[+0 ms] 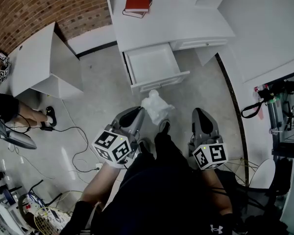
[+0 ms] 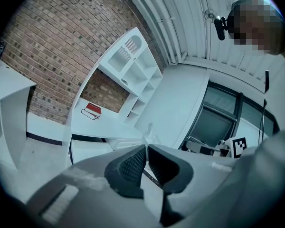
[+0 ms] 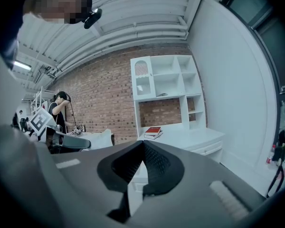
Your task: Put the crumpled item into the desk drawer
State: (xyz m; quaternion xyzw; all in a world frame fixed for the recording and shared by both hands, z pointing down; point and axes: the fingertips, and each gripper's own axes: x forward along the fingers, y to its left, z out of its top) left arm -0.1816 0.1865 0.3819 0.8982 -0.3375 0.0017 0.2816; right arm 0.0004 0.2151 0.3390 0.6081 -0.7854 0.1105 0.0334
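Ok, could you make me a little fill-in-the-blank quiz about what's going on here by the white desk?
1. The drawer of the desk stands ___.
2. The top book on the desk is ___.
3. The crumpled item is pinched in the ___ gripper.
4. The right gripper holds ___.
Missing words: open; red; left; nothing.
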